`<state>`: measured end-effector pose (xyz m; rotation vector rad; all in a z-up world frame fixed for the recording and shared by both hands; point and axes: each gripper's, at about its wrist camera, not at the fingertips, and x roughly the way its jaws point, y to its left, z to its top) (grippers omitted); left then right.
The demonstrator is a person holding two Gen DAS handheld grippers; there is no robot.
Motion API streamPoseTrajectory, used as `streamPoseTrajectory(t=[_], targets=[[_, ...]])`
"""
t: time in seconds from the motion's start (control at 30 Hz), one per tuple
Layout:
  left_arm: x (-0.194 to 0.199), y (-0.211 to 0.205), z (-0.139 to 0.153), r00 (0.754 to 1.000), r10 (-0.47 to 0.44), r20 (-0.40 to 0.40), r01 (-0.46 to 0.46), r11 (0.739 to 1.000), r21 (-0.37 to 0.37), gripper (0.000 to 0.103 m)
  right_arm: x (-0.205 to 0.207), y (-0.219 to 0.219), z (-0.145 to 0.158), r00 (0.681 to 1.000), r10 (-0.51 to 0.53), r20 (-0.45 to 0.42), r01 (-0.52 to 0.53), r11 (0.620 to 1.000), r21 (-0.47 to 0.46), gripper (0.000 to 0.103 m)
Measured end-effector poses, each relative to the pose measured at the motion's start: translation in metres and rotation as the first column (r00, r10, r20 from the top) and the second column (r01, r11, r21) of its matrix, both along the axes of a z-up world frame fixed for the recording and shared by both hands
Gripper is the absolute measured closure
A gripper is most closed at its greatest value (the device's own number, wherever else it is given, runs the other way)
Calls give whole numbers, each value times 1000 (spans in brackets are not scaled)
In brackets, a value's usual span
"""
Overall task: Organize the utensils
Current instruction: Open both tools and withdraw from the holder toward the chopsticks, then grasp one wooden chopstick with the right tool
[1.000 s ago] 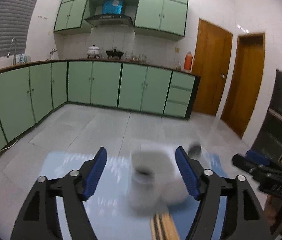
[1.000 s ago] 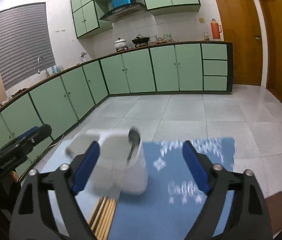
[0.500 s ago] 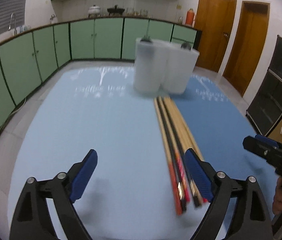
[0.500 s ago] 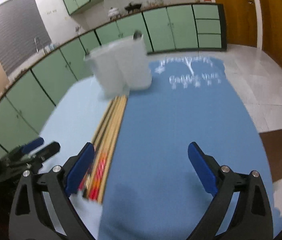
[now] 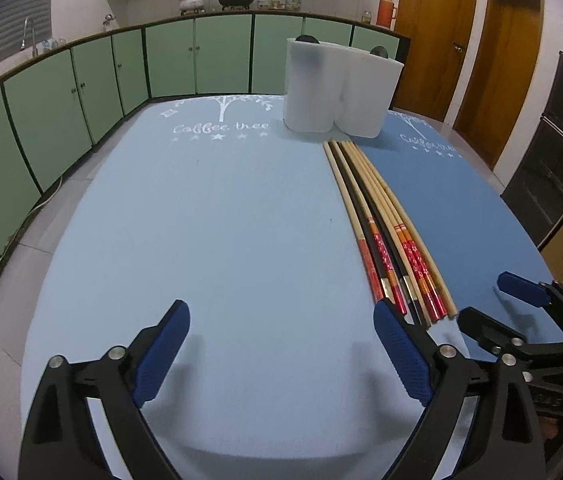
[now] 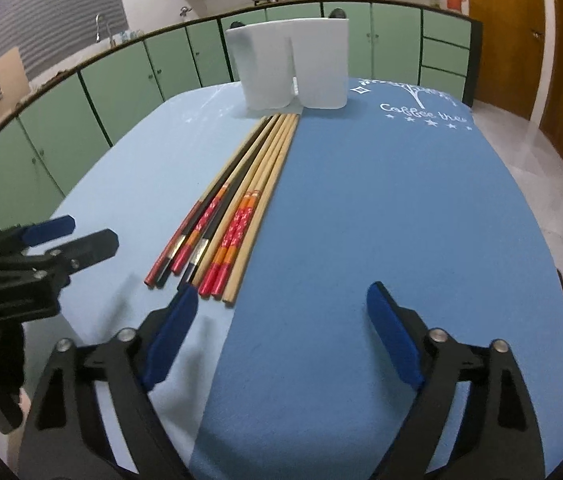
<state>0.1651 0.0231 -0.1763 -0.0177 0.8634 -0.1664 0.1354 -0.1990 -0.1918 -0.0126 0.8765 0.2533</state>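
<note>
Setting: a table covered by two mats, a light blue mat (image 5: pixel 209 240) on one side and a darker blue mat (image 6: pixel 381 208) on the other, each printed with a white tree and lettering, in a kitchen lined with green cabinets (image 5: pixel 61 92).
Chopsticks: a bundle of chopsticks (image 5: pixel 381 224) lay flat and side by side along the seam where the two mats met, some plain wood, some black, their red and orange patterned ends toward the cameras and their thin tips pointing at the holder.
Holder: a white utensil holder (image 5: pixel 337 88) of two joined tubs stood upright at the far end of the table, just beyond the chopstick tips; dark rounded utensil tops peeked over its rim, too small to identify.
Left gripper: the left gripper (image 5: pixel 281 352) hovered over the light blue mat with its blue-padded jaws spread wide after just opening, nothing between them; its right pad sat just beside the near ends of the chopsticks.
Right gripper: the right gripper (image 6: pixel 281 328) hung over the darker mat, jaws wide apart though they had just been closing a little, nothing between them; its left pad sat just in front of the chopstick ends.
Background: a pot and a wok stood on the counter, with wooden doors (image 5: pixel 461 40) to the right.
</note>
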Motion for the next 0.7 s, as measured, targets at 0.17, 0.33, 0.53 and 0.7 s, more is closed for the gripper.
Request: streamPoseTrajectory(t=[0.17, 0.33, 0.53, 0.7], targets=[[0, -2, -1, 1000, -1, -7, 1, 1000, -8, 12, 4, 2, -4, 1000, -4, -1, 4, 1000, -29, 23], [1, -4, -2, 1000, -3, -10, 2, 1000, -18, 12, 7, 0, -5, 1000, -26, 6, 26, 997, -68, 27], [-3, -5, -1, 1000, -8, -1, 8, 1000, -14, 12, 7, -21, 0, 994, -105, 13, 106, 992, -69, 28], [-5, -5, -1, 1000, -5, -5, 5, 1000, -23, 12, 3, -17, -1, 997, -70, 21, 70, 997, -32, 39]])
